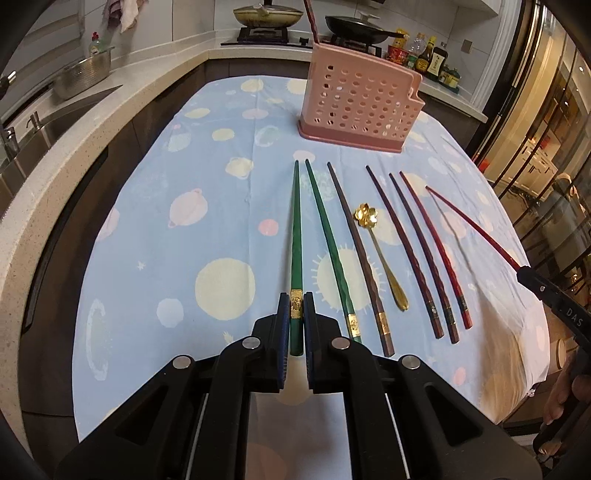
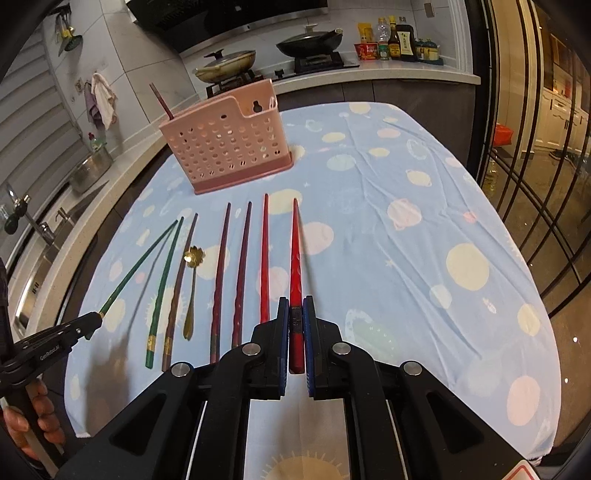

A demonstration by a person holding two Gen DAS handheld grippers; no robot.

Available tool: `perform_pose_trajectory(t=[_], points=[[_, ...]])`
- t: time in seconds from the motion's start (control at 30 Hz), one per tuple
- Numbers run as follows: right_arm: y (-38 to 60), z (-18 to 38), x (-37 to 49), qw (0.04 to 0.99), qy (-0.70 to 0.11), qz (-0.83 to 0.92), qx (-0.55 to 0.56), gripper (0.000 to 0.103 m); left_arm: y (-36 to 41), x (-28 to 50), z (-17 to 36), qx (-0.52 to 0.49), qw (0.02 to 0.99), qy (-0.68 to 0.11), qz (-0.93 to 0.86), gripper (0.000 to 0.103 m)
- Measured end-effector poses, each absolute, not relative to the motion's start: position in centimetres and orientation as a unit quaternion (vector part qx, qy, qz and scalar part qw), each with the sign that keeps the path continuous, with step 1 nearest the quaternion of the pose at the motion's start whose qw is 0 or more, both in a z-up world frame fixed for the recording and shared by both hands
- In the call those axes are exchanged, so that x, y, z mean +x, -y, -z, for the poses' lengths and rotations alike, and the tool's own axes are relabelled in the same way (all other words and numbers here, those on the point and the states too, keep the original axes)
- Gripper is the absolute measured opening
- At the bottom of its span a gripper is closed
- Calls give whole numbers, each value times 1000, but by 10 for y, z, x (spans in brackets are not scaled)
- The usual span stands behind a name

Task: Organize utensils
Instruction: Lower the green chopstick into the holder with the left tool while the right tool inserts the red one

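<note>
My left gripper [image 1: 296, 303] is shut on a green chopstick [image 1: 296, 236] near its gold band; in the right wrist view that green chopstick [image 2: 140, 264] is lifted and angled. My right gripper [image 2: 295, 307] is shut on a red chopstick [image 2: 295, 258], also seen raised in the left wrist view [image 1: 472, 225]. On the blue cloth lie another green chopstick [image 1: 328, 247], several dark brown and red chopsticks [image 1: 406, 251] and a gold flower spoon [image 1: 384, 258]. A pink perforated utensil holder [image 1: 358, 99] stands behind them with one chopstick [image 2: 161, 100] in it.
The table [image 2: 424, 229] has a blue cloth with planet prints. A counter with a sink [image 1: 55, 122] and a metal colander [image 1: 83, 75] runs on the left. A stove with two pans [image 1: 354, 26] and sauce bottles [image 1: 428, 55] is behind. Glass doors stand on the right.
</note>
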State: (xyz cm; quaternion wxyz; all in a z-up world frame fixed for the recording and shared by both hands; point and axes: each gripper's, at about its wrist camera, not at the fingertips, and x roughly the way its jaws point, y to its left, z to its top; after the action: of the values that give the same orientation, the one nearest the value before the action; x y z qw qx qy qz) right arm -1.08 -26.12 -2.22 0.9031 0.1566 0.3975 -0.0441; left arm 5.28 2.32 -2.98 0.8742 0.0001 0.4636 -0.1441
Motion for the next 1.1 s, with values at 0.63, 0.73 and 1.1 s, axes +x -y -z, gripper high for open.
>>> perform_pose_trajectory(t=[0.63, 0.73, 1.1], points=[[277, -72, 19, 945, -285, 32, 159, 7, -32, 96, -73, -34, 921, -358, 150, 7], [279, -85, 26, 950, -269, 28, 160, 7, -28, 105, -90, -31, 928, -339, 155, 7], [288, -125, 56, 962, -216, 23, 162, 7, -6, 138, -149, -25, 946, -273, 170, 7]])
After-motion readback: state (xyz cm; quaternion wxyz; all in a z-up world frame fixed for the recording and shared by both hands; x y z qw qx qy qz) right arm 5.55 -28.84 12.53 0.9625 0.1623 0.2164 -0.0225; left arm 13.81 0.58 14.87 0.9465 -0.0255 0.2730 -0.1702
